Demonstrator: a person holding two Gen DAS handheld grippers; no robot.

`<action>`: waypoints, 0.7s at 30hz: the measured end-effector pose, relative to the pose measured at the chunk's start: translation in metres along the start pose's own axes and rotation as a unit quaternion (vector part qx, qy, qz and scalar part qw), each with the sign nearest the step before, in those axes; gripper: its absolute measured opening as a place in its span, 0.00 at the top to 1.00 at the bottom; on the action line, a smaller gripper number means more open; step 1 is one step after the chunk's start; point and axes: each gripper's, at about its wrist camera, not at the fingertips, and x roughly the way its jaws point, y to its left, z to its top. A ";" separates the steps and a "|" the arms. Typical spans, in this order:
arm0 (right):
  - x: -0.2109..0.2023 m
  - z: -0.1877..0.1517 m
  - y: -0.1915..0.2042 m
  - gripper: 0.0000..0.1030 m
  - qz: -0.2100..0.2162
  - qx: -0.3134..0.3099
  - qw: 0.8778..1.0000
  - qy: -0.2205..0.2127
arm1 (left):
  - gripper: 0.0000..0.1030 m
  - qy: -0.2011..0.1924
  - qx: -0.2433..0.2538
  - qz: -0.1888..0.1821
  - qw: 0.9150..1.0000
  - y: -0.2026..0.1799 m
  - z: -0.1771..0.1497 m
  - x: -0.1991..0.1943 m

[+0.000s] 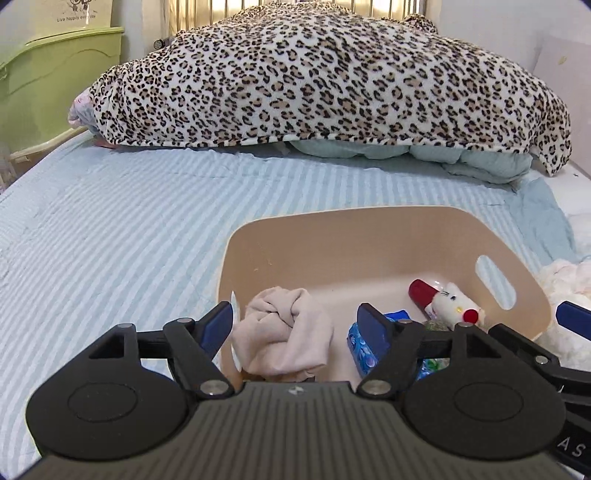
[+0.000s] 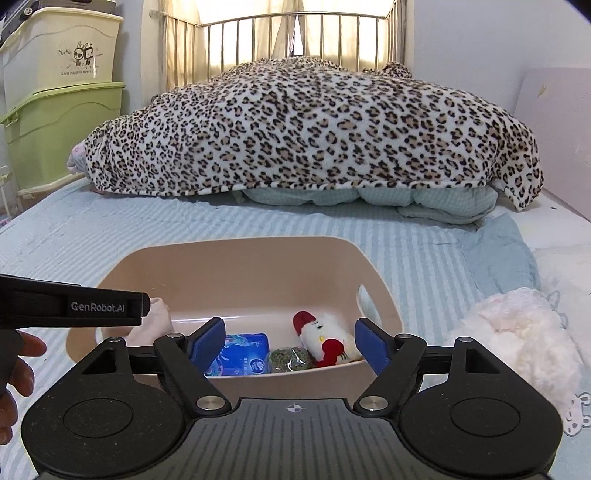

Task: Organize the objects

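A beige plastic bin (image 1: 369, 236) sits on the striped bed; it also shows in the right wrist view (image 2: 236, 258). Inside lie a bunched pale pink cloth (image 1: 284, 332), a blue packet (image 2: 242, 352), a small greenish packet (image 2: 290, 360) and a white and red plush toy (image 2: 325, 341). My left gripper (image 1: 299, 326) is open over the bin's near left end, with the pink cloth between its fingers and no grip on it. My right gripper (image 2: 290, 343) is open and empty above the bin's near rim. A fluffy white item (image 2: 517, 339) lies on the bed right of the bin.
A leopard-print blanket (image 2: 314, 125) covers a heap of bedding at the far end, before a metal headboard (image 2: 295, 33). Green and cream storage boxes (image 2: 62, 110) stand at the left. A white wall runs along the right. The striped sheet (image 1: 110, 229) stretches left of the bin.
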 end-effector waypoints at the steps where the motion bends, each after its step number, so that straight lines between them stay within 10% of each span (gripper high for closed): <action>1: -0.003 0.000 -0.001 0.23 0.000 0.002 1.000 -0.002 | 0.26 0.001 -0.001 -0.001 1.000 0.001 0.000 -0.004; 21: -0.097 -0.010 0.009 0.14 -0.001 0.000 1.000 -0.023 | 0.26 -0.024 0.047 -0.031 0.998 0.004 -0.017 -0.099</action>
